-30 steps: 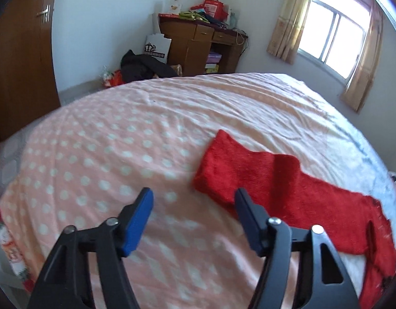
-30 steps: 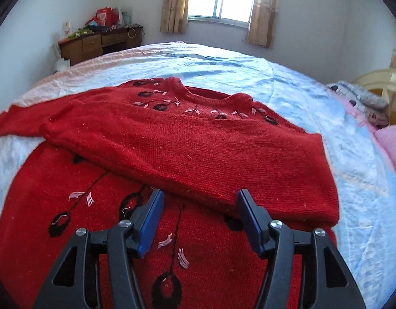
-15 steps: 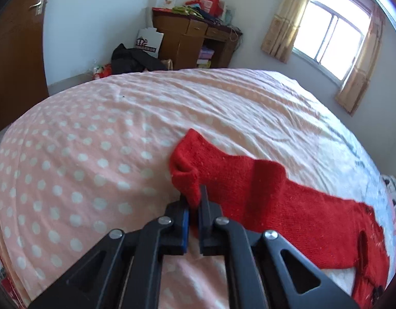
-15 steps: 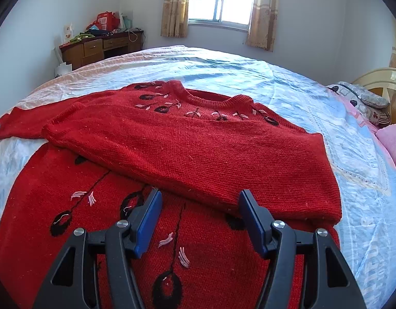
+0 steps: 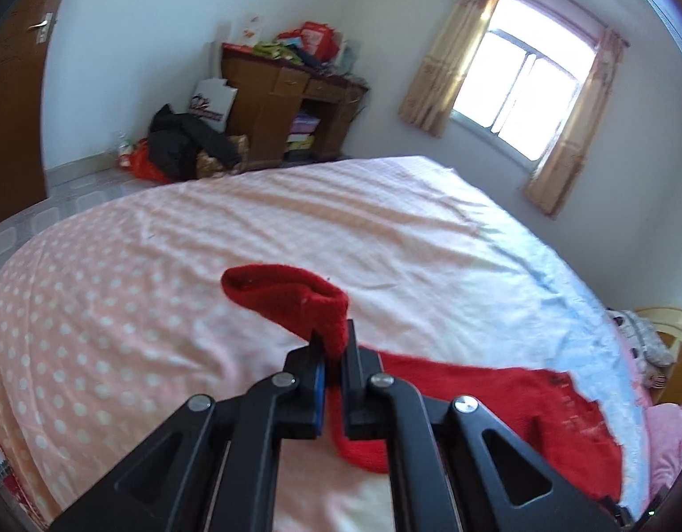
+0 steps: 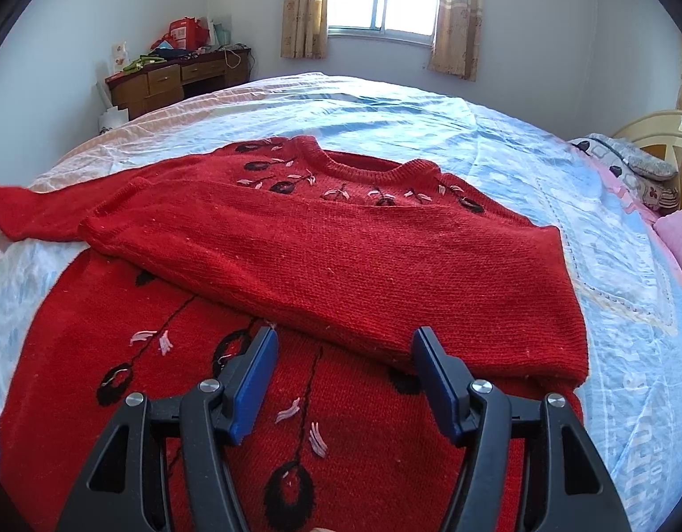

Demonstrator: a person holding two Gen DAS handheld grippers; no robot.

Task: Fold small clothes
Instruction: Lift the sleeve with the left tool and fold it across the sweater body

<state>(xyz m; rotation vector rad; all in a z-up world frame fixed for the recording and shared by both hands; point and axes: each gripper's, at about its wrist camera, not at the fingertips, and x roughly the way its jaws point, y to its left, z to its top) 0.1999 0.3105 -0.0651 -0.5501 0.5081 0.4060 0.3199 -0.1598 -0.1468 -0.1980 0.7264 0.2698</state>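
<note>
A red knit sweater (image 6: 341, 266) with black and pink embroidery lies on the bed, its right sleeve folded across the chest. My left gripper (image 5: 334, 346) is shut on the cuff of the left sleeve (image 5: 292, 297) and holds it lifted above the bed; the rest of that sleeve (image 5: 496, 403) trails to the right. In the right wrist view the lifted sleeve (image 6: 39, 213) stretches to the far left. My right gripper (image 6: 345, 354) is open and empty, above the sweater's lower body, near the folded sleeve's edge.
The bed has a pink dotted cover (image 5: 97, 310) on the left and a light blue sheet (image 6: 429, 119) further over. A wooden desk (image 5: 287, 106) with clutter, a dark pile of clothes (image 5: 185, 142) and a door (image 5: 13, 111) stand beyond. Pillows (image 6: 629, 168) lie at the right.
My left gripper closed on the sleeve cuff and lifted it off the bed. My right gripper stayed open over the sweater, shifting only slightly.
</note>
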